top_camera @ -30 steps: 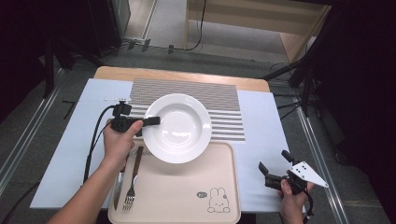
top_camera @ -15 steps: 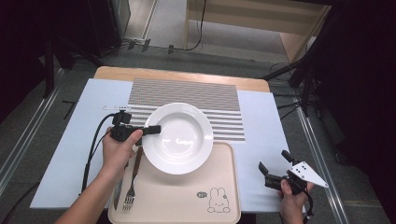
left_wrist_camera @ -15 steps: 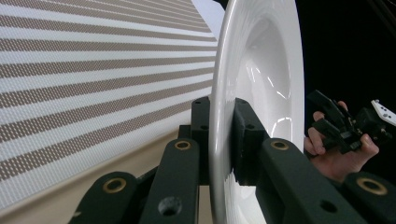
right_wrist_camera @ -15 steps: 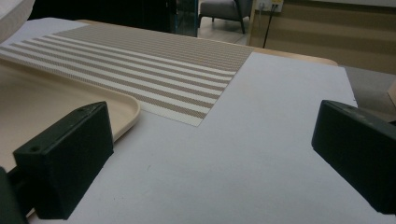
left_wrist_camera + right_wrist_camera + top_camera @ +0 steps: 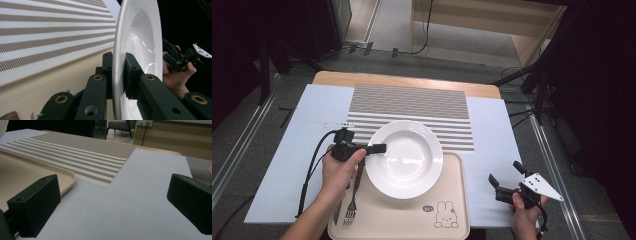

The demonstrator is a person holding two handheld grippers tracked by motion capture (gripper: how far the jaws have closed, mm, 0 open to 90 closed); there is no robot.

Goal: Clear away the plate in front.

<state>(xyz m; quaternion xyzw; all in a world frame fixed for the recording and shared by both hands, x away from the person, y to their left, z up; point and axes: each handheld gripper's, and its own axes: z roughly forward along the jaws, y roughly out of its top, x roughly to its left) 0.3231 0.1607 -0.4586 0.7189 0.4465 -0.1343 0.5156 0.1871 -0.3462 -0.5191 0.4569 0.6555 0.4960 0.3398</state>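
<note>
Your left tongs [image 5: 379, 148] are clenched on the left rim of the white plate [image 5: 404, 159], one jaw under the rim, one over it, as the left gripper view shows. The plate sits mostly over the beige tray [image 5: 452, 220], its far edge overlapping the striped placemat [image 5: 422, 107]; whether it rests flat or hangs just above the tray is hard to judge from above. Your right tongs [image 5: 499, 187] stand released over the pale blue sheet [image 5: 492, 130] on the counter, holding nothing. Risks: the plate is glossy glazed ceramic, round, with a deep well and a broad smooth rim, and a one-sided pinch may let it pivot or slip out. Set down unevenly, it could clip the tray's raised rounded lip. A fork [image 5: 352, 210] and what looks like a knife [image 5: 337, 212] lie along the tray's left side, just beside the plate; drift leftward and you land on them. The placemat is woven and matte, the tray smooth plastic with a printed rabbit [image 5: 444, 215].
</note>
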